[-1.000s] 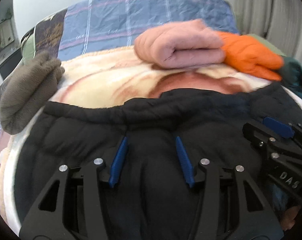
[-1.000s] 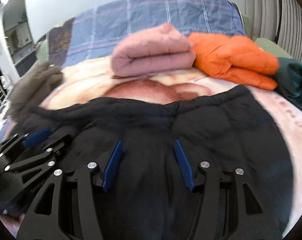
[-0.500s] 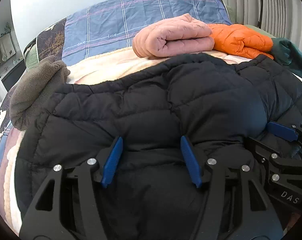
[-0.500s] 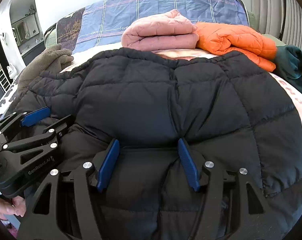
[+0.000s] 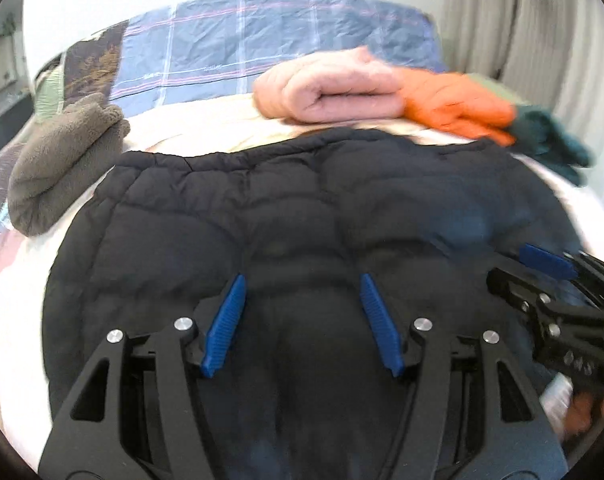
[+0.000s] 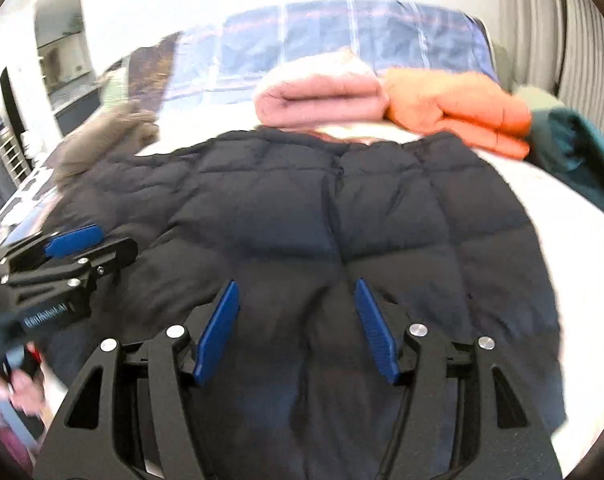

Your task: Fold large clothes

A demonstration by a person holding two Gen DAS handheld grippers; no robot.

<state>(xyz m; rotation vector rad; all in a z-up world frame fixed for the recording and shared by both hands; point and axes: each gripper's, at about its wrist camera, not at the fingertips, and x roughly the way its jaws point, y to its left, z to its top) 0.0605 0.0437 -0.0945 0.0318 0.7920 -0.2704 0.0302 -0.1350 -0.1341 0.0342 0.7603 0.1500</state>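
Note:
A black quilted puffer jacket (image 5: 302, 208) lies spread on the bed, also in the right wrist view (image 6: 341, 208). My left gripper (image 5: 302, 304) is open above its near edge, nothing between the blue pads. My right gripper (image 6: 296, 312) is open over the jacket's near middle, also empty. The right gripper shows at the right of the left wrist view (image 5: 549, 280). The left gripper shows at the left of the right wrist view (image 6: 62, 256). Both views are motion-blurred.
Behind the jacket lie a folded pink jacket (image 5: 329, 88), a folded orange jacket (image 5: 457, 108) and a dark green garment (image 5: 553, 144). A grey fleece garment (image 5: 58, 156) sits at the left. A blue plaid cover (image 5: 262, 36) lies at the head of the bed.
The jacket, bulged up close to the cameras half a second ago, now lies flatter and further off. Both grippers have drawn back a little and stay open.

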